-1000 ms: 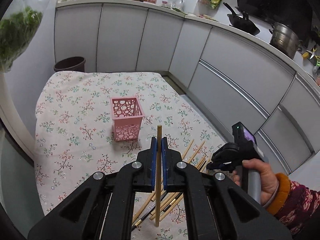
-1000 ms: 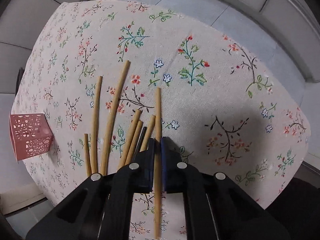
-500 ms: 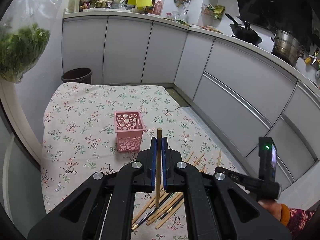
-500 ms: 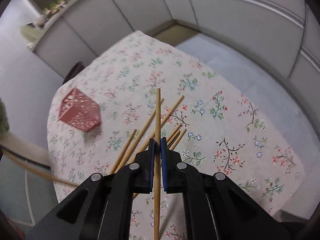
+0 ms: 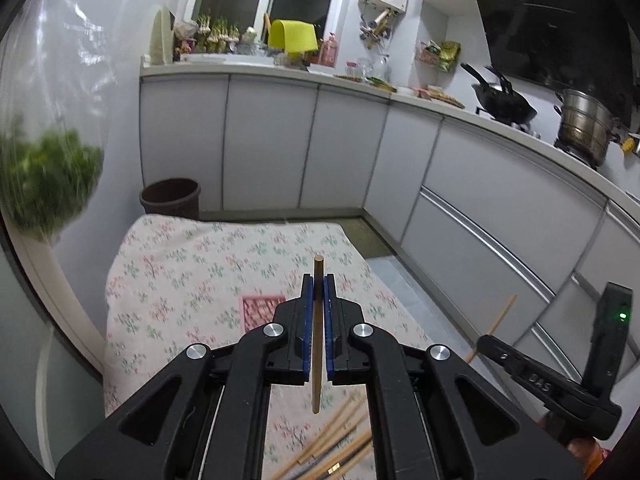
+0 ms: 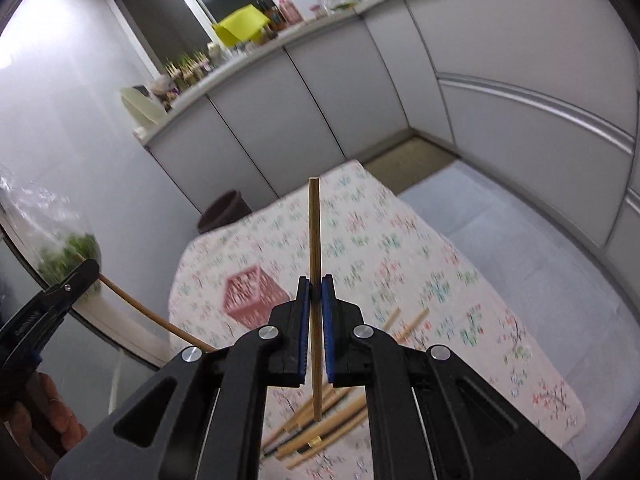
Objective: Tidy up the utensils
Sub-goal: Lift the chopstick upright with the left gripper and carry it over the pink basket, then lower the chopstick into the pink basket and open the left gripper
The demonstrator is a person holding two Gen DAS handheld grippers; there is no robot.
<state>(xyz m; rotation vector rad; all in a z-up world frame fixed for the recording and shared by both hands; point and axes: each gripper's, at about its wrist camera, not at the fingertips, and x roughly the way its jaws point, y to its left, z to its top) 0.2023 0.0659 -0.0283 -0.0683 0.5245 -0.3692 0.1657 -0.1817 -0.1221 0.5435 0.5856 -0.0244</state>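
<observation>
Wooden chopstick [image 5: 317, 336] pinched in left fingers [image 5: 318, 280]; second chopstick [image 6: 314, 280] pinched in right fingers [image 6: 315, 280]. Pink basket [image 6: 252, 298] on floral worktop [image 6: 420, 248]; loose chopsticks [image 6: 320, 436] below.

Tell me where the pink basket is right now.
The pink basket stands on the flowered tablecloth, left of centre in the right wrist view, beyond the loose chopsticks.

A home kitchen, seen from above a cloth-covered table.

A white counter [image 5: 360, 84] wraps the corner on grey cabinet fronts [image 5: 264, 144]. On it stand a black wok [image 5: 504, 106] and a steel pot [image 5: 586, 128] beneath a dark range hood [image 5: 548, 20]; at the counter's far end, sprouting bulbs [image 5: 218, 32] line the window. A brown bin [image 5: 170, 200] stands below the counter.
</observation>
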